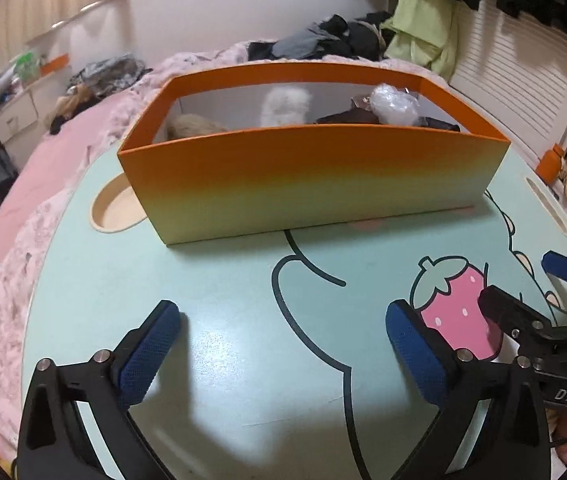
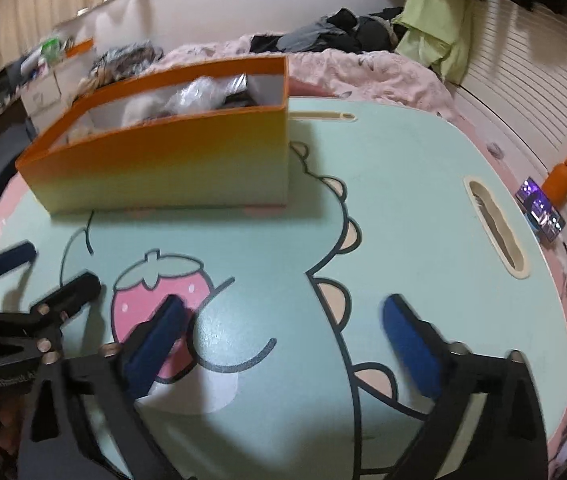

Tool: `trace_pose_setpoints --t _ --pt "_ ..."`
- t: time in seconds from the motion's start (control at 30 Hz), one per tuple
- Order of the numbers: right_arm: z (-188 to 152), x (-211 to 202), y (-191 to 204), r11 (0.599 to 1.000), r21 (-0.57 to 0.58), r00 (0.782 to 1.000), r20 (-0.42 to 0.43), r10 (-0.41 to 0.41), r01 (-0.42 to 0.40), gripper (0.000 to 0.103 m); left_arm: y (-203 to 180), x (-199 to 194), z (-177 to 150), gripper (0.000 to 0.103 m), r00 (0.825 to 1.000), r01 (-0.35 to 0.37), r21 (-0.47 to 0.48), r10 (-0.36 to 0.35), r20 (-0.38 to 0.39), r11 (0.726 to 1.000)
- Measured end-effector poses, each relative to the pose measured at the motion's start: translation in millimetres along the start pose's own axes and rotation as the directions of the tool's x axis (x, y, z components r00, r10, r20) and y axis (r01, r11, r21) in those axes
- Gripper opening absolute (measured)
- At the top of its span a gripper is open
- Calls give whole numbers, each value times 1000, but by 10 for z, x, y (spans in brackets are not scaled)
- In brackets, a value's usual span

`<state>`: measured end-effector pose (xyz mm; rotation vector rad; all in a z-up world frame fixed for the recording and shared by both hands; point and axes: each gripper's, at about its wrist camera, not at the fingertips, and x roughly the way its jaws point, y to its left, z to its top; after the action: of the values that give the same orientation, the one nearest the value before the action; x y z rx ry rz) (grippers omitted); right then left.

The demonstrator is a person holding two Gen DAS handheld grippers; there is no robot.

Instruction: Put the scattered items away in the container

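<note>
Left wrist view: the left gripper (image 1: 283, 356) is held over the mint counter (image 1: 223, 300), jaws spread wide with nothing between. The right gripper (image 2: 287, 344) is likewise open and empty. Scattered items (image 1: 393, 106) are seen inside the orange container (image 1: 307, 176), set on the counter's far side.

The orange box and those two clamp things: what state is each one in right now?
Orange box: upright on the table, open-topped, holding items.
Crinkly plastic bag: inside the box, at its right end.
White fluffy item: inside the box, near the middle.
Left gripper: open, nothing between its jaws, above bare tabletop.
Right gripper: open, nothing held.
Table: no loose items in view on it.
</note>
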<state>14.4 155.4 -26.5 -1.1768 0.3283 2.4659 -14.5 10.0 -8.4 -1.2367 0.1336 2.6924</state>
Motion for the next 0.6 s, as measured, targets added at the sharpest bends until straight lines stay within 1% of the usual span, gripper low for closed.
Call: trace_pose_setpoints --t 0.6 --pt "-20 2 -26 1000 -7 1000 11 1 -1 103 0 15 -12 103 1000 5 4 -5 9 1000"
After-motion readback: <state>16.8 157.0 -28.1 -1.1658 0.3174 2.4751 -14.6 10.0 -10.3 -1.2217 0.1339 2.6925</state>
